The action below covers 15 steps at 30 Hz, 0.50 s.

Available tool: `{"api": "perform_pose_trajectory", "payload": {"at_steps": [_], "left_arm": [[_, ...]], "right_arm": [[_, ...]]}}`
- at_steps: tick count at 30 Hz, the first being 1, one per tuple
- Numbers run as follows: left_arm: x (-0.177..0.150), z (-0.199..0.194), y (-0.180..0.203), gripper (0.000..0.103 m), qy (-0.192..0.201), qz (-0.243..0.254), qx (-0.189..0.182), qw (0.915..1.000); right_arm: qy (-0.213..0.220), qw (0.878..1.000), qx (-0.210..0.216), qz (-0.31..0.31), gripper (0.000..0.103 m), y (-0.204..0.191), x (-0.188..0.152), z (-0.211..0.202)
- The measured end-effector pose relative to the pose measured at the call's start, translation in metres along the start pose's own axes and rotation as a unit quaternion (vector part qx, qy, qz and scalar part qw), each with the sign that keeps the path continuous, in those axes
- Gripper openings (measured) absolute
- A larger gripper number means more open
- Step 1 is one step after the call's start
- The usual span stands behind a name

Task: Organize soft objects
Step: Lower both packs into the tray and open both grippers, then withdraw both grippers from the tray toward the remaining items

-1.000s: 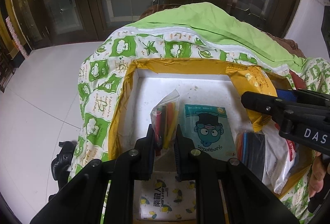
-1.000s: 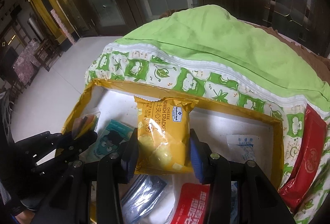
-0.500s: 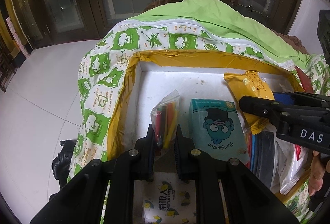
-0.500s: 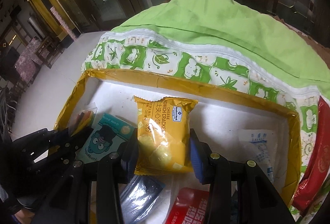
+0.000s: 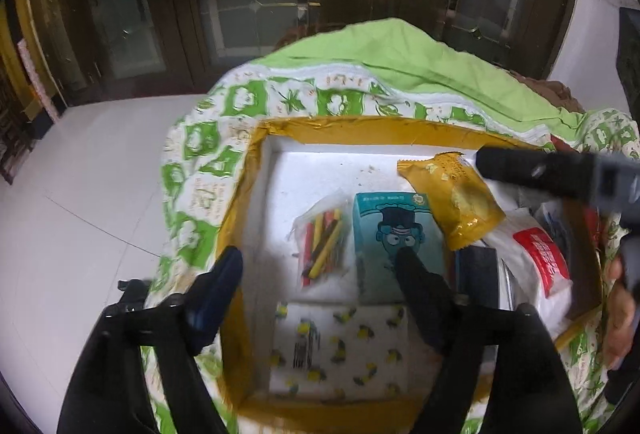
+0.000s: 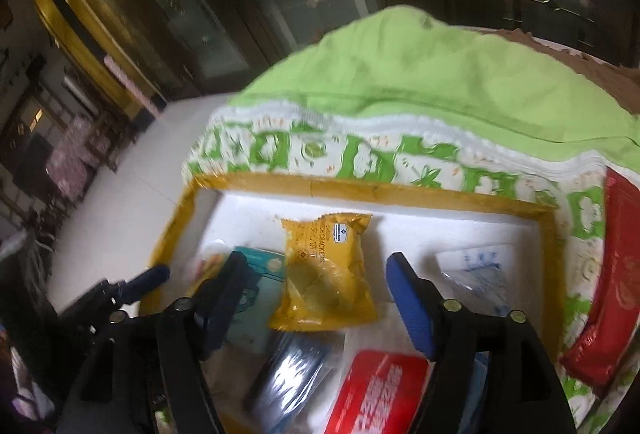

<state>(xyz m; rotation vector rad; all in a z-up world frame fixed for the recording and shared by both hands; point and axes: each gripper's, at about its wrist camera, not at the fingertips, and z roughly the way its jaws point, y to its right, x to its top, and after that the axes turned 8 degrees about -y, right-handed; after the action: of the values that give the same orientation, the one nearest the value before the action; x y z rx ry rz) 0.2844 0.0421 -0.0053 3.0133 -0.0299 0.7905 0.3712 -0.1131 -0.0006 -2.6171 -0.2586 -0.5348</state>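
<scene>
Over the yellow-taped foam box (image 5: 256, 218), both grippers have just been opening. The left gripper (image 5: 320, 266), clamped a second ago on the clear bag of coloured sticks (image 5: 322, 244), now stands with its jaws wide apart; the bag lies free on the white floor of the box between them, touched by neither pad. The right gripper (image 6: 316, 290), which earlier pinched the yellow cheese-cracker packet (image 6: 326, 270), has also spread its jaws, and the packet rests loose in the box between the fingers, its lower edge over a dark blue packet (image 6: 292, 366).

Beside the stick bag lies a teal pack with a cartoon face (image 5: 394, 234), partly hidden by the left gripper's right finger. Nearer the camera sits a white tissue pack with a lemon print (image 5: 340, 346). A red-labelled pack (image 6: 376, 390) and a clear bag with blue print (image 6: 476, 274) fill the right side. Outside the box, a red packet (image 6: 608, 286) lies on the green-and-white quilt (image 6: 400, 150).
</scene>
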Motion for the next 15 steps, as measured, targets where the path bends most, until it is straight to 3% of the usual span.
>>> {"api": "perform_pose_trajectory", "payload": {"at_steps": [3,5,9,15], "left_arm": [[-0.015,-0.018,0.002,0.08,0.005,-0.005,0.008,0.9999],[-0.035,-0.031,0.005,0.089,0.013,-0.003,0.029,0.9995],[-0.068,-0.045,0.01,0.089,0.01,-0.001,0.032,0.9994],[-0.103,-0.059,0.018,0.089,0.006,0.0,0.044,0.999]], "right_arm": [[0.023,0.999,0.014,0.02,0.086,0.004,-0.008,-0.025],[0.039,0.998,0.025,0.032,0.089,0.007,-0.017,-0.04],[0.065,0.996,0.027,0.05,0.092,0.009,-0.04,-0.062],[0.055,0.992,0.077,0.08,0.093,0.005,-0.082,-0.078]]}}
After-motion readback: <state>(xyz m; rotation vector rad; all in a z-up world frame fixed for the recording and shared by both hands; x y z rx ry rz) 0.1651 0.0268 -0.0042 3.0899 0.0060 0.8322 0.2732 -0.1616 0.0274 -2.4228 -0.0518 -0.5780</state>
